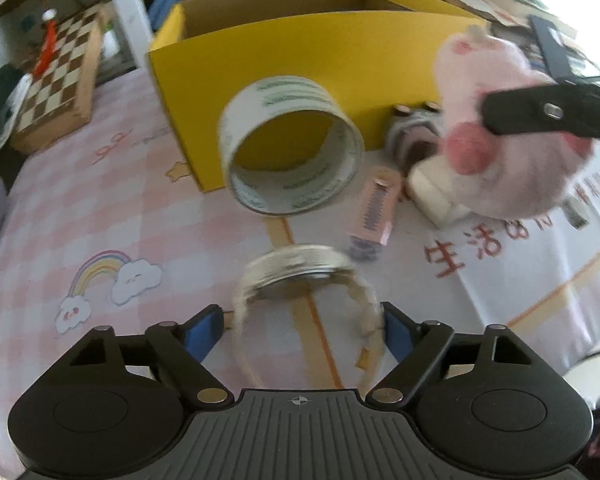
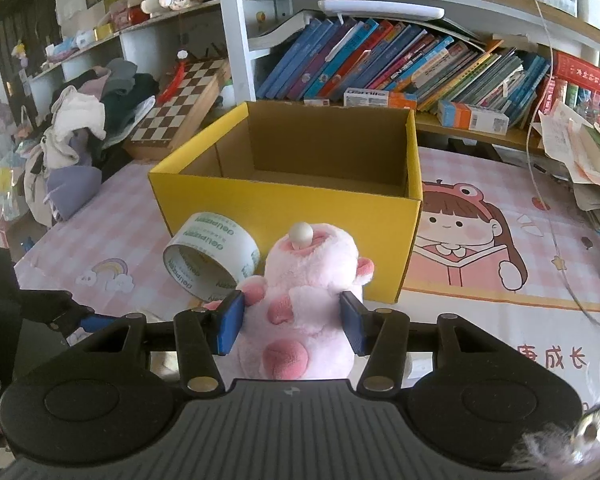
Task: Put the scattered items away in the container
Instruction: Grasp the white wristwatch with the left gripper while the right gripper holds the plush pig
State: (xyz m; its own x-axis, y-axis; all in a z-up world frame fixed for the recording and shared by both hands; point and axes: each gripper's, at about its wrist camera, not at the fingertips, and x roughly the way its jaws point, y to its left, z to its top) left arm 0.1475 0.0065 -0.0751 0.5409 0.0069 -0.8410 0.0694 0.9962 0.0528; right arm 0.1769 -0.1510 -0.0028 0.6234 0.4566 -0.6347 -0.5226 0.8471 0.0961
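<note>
So the yellow cardboard box is sitting mid-tabletop on the pink checked cloth, toward the back edge by the bookshelf, open top, and as far as I can see inside, it's looking empty, just bare brown walls. The pink plush toy is being pinched between the right gripper pads, hanging just in front of the box's near wall. The roll of tape is leaning tilted against that same wall. A blurry wristwatch is lying between the left gripper pads, which are spread apart; can't tell if they're touching it. A pink stapler is lying near the box's front right corner.
</note>
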